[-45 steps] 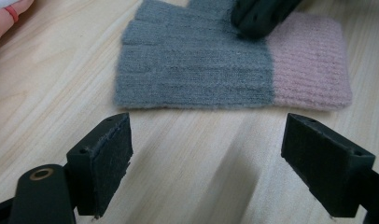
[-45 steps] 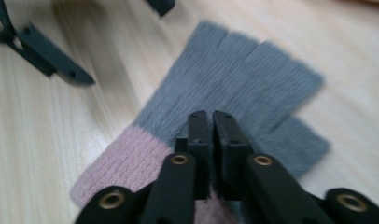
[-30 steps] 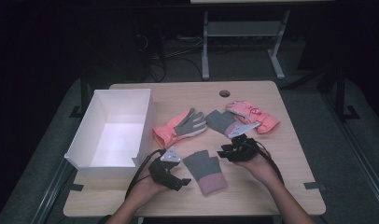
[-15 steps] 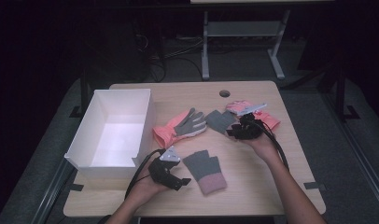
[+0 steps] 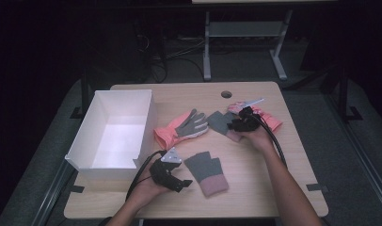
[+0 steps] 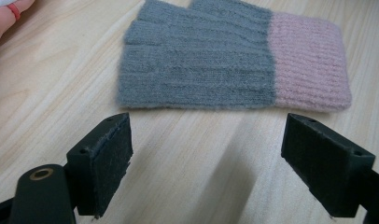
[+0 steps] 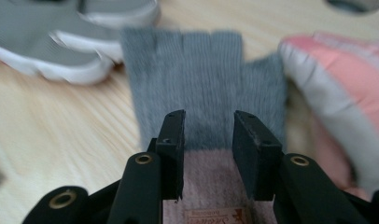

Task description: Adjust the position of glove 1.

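Note:
Two grey knit fingerless gloves with pink cuffs lie on the wooden table (image 5: 274, 188). The near glove (image 5: 205, 172) (image 6: 225, 70) lies flat just ahead of my left gripper (image 5: 185, 182) (image 6: 208, 172), whose jaws stand wide open and hold nothing. The far glove (image 5: 218, 121) (image 7: 201, 74) lies under my right gripper (image 5: 232, 125) (image 7: 208, 154). Its jaws are a narrow gap apart over the line between grey knit and pink cuff, with nothing pinched between them. A coral and grey work glove (image 5: 182, 127) (image 7: 75, 42) lies left of it, another coral glove (image 5: 270, 120) (image 7: 346, 79) to the right.
An open white box (image 5: 147, 127) stands at the table's left side, close to my left hand. A round cable hole (image 5: 226, 94) sits near the far edge. Cables trail from both grippers. A metal frame (image 5: 208, 42) stands on the floor beyond the table.
My right gripper has moved from the near middle of the table away from me, onto the far knit glove. The left gripper and the near glove have stayed put.

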The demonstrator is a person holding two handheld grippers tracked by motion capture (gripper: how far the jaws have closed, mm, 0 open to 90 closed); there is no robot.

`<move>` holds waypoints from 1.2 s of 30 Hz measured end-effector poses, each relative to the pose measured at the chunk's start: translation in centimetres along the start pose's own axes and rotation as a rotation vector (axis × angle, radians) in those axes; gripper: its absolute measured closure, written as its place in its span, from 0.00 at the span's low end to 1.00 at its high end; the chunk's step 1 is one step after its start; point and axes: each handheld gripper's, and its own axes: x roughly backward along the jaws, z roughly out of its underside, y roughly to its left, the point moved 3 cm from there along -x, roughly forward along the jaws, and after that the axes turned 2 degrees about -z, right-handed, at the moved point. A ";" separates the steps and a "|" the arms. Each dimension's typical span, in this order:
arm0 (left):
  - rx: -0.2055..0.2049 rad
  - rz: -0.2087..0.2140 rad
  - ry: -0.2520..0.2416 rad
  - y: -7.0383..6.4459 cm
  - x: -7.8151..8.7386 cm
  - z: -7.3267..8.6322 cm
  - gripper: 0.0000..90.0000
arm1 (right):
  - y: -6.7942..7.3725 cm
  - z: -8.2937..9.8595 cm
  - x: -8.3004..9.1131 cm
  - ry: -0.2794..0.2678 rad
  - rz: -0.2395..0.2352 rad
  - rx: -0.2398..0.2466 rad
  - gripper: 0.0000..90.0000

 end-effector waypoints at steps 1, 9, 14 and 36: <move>-0.001 0.000 0.007 0.0 0.0 0.0 0.18 | -0.1 0.2 -0.2 -0.003 -0.004 -0.008 0.74; -0.006 -0.003 0.008 -0.1 0.0 0.0 0.18 | 0.1 0.3 -0.7 -0.011 0.017 -0.009 0.96; -0.002 -0.001 0.006 -0.1 -0.1 0.1 0.18 | 0.4 0.7 0.3 -0.016 0.028 0.000 0.97; -0.005 0.001 0.016 -0.3 -0.2 0.1 0.18 | 5.4 7.2 10.5 -0.065 0.024 -0.003 0.98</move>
